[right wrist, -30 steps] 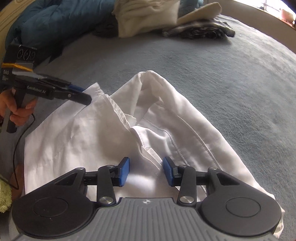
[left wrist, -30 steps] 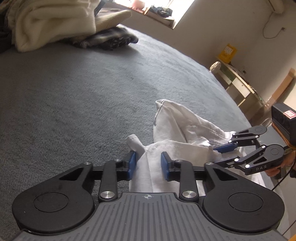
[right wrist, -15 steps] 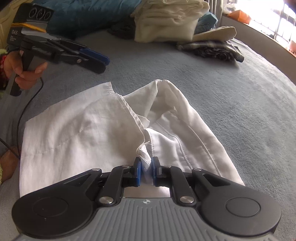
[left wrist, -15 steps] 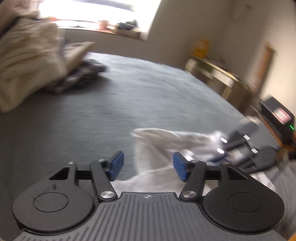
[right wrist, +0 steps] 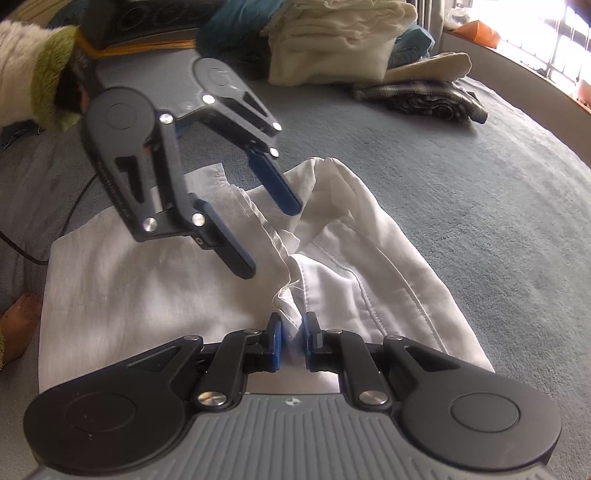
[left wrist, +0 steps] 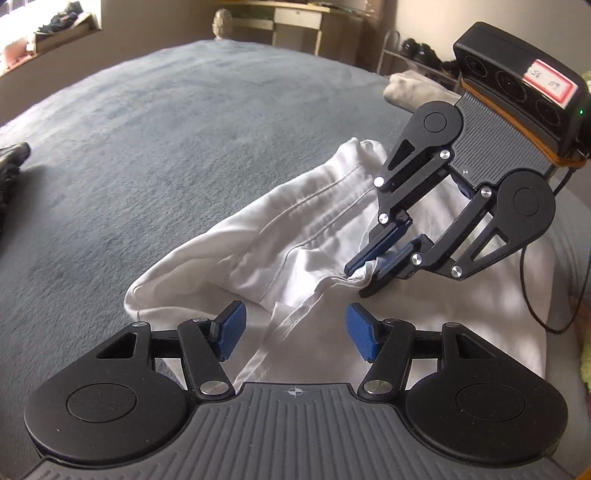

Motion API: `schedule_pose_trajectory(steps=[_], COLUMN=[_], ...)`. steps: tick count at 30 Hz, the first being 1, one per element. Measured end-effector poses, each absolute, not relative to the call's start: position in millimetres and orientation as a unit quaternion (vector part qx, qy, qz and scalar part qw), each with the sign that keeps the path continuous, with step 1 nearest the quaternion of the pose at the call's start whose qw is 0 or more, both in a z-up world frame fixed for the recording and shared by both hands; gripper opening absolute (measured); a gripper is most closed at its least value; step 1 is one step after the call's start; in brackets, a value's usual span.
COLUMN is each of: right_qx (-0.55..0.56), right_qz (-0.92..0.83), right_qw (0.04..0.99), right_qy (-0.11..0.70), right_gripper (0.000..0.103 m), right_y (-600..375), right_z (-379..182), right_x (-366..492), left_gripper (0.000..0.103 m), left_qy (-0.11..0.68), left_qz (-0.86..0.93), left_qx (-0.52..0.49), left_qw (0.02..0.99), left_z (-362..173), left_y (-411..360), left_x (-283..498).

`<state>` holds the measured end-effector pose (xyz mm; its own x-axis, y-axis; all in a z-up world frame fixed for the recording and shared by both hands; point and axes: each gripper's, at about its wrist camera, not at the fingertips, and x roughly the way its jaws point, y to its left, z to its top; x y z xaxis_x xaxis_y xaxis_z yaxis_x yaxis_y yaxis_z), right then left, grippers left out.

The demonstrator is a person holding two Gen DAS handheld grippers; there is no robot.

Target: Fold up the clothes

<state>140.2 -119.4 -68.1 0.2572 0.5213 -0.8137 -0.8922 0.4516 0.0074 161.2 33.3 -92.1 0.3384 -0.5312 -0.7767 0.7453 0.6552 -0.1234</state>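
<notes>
A white garment [left wrist: 295,243] lies crumpled on a grey-blue carpet [left wrist: 129,147]; it also shows in the right wrist view [right wrist: 147,280]. My right gripper [right wrist: 294,341] is shut on a pinched fold near the garment's middle seam; it appears in the left wrist view [left wrist: 380,264] gripping that fold. My left gripper [left wrist: 295,334] is open and empty, hovering just above a hem edge of the garment. In the right wrist view the left gripper [right wrist: 273,236] hangs open over the cloth.
A pile of cream, blue and plaid clothes [right wrist: 369,62] lies at the far side of the carpet. A wooden desk [left wrist: 288,18] and a shoe rack [left wrist: 417,51] stand by the wall. A black cable [left wrist: 532,295] trails over the garment's right side.
My right gripper closed on the garment's fold. My left gripper let go of the cloth edge, opened wide and swung round to face the right gripper above the garment.
</notes>
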Motion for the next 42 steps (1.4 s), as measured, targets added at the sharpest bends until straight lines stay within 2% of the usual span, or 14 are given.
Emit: schedule_pose_trajectory(steps=[2,6,13,18,27,30,42], right_qx=[-0.236,-0.234,-0.232,-0.240,-0.254,-0.259,-0.261], right_qz=[0.468,0.469,0.470,0.472,0.469,0.466,0.446], right_qw=[0.757,0.757,0.758,0.760,0.768,0.771,0.794], right_qy=[0.391,0.390,0.388,0.377,0.354,0.347,0.320], right_gripper=[0.013,0.013,0.013,0.012,0.009,0.008,0.006], right_y=[-120,-120,-121,-121,-122,-122,-125], right_z=[-69,-70,-72,-71,-64,-62,-45], right_x=[140,141,141,137,125,122,130], left_gripper=[0.060,0.048,0.034,0.021,0.005,0.002,0.001], left_qy=[0.433,0.449,0.430,0.421,0.398,0.381,0.352], left_qz=[-0.404,-0.420,-0.440,-0.443,-0.449,-0.447,-0.434], left_qx=[0.132,0.145,0.179,0.185,0.203,0.210,0.222], left_qw=[0.795,0.775,0.768,0.769,0.773,0.781,0.799], left_z=[-95,-100,-96,-88,-76,-73,-54], left_y=[32,30,23,24,20,19,18], left_x=[169,176,167,159,141,136,150])
